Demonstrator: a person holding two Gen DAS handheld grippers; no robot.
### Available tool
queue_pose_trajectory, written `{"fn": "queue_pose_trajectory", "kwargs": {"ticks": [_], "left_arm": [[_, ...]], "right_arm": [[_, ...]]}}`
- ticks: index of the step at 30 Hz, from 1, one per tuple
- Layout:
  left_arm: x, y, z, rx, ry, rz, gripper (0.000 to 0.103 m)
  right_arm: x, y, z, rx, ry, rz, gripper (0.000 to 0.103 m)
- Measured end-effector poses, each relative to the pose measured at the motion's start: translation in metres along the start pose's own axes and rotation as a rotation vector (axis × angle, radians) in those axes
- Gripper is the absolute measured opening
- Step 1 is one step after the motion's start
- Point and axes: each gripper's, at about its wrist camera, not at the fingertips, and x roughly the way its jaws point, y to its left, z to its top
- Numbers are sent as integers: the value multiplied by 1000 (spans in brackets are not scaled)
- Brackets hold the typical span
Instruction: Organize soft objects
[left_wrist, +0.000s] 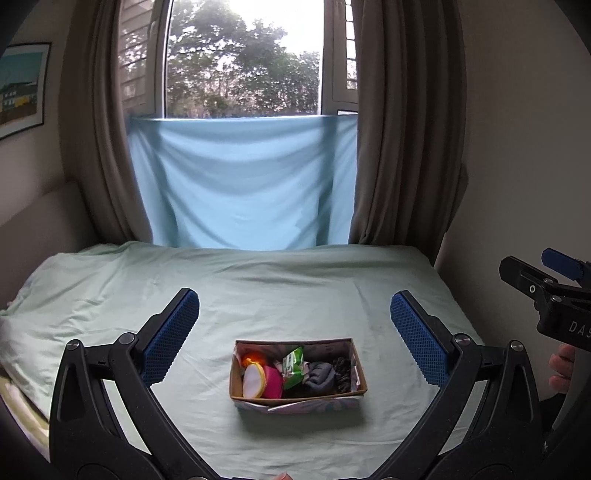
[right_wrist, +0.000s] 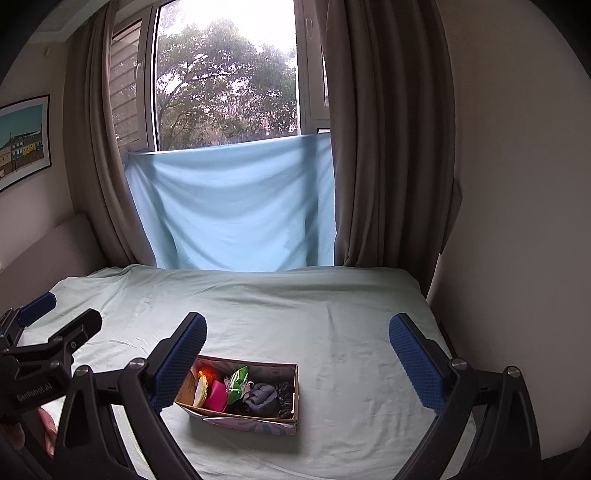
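Sitting low in the centre of the left wrist view, the cardboard box (left_wrist: 297, 371) holds the soft objects packed together: a pink pouch (left_wrist: 263, 380) at its left end, a green packet (left_wrist: 293, 363) in the middle, grey socks (left_wrist: 320, 376) toward the right. That suggests the sorting is largely done. The left gripper (left_wrist: 294, 338) and right gripper (right_wrist: 297, 360) both hover above the bed (left_wrist: 295, 280), fingers spread wide, holding nothing. Bare sheet surrounds the box on all sides, while the wall (right_wrist: 517, 221) closes in along the frame's right.
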Motion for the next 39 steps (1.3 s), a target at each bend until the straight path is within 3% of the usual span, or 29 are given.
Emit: {"fn": "queue_pose_trajectory", "kwargs": {"ticks": [39], "left_arm": [[-22,-13,-7,11,-23,23,103]], "right_arm": [[-24,-5,-2,2,-44,-3,99]]}}
